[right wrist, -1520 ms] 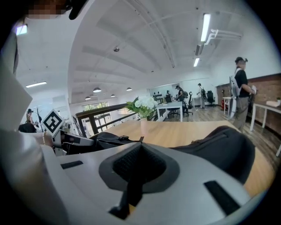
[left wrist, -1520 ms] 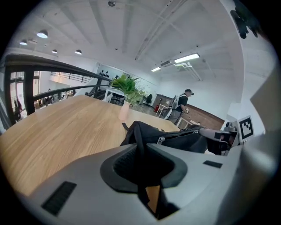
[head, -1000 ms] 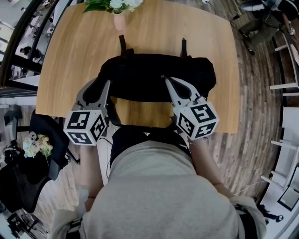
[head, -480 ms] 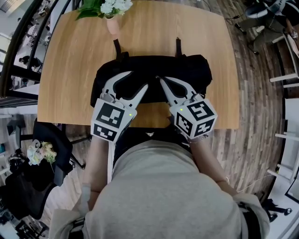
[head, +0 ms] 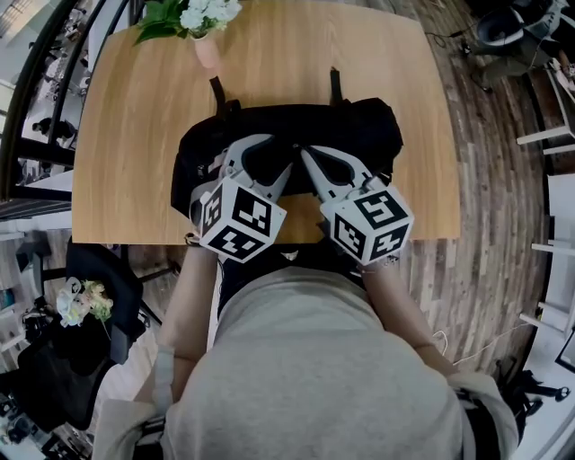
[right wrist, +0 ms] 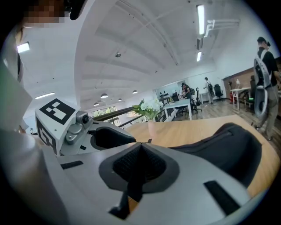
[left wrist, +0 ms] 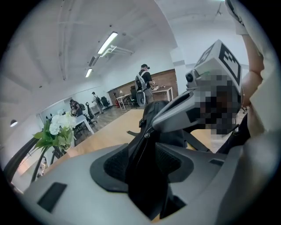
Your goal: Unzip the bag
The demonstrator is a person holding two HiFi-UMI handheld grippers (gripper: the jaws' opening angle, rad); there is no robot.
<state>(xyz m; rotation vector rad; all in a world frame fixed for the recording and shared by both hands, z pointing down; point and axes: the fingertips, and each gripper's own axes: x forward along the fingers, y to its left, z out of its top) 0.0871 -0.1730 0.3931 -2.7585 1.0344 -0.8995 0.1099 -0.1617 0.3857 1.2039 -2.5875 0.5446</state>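
Observation:
A black bag [head: 364, 135] lies across the wooden table [head: 135, 117], two straps pointing away from me. My right gripper [head: 303, 154] is shut on the bag's zipper pull; a thin black strip runs between its pads [right wrist: 154, 163]. The left gripper view shows the right gripper's tip meeting the small metal slider [left wrist: 146, 135]. My left gripper [head: 260, 154] stands just left of the right one. Its jaws have just been opening and are wide apart, with the bag's zipper ridge [left wrist: 142, 149] between them.
A vase of white flowers [head: 202, 22] stands at the table's far left edge. A black office chair [head: 99, 269] is at my left and white chairs [head: 548, 99] stand on the plank floor at the right. People [left wrist: 142, 83] stand at far tables.
My left gripper has moved right from the bag's left end to the middle, rolled over, and spread its jaws. The right gripper has kept still, shut.

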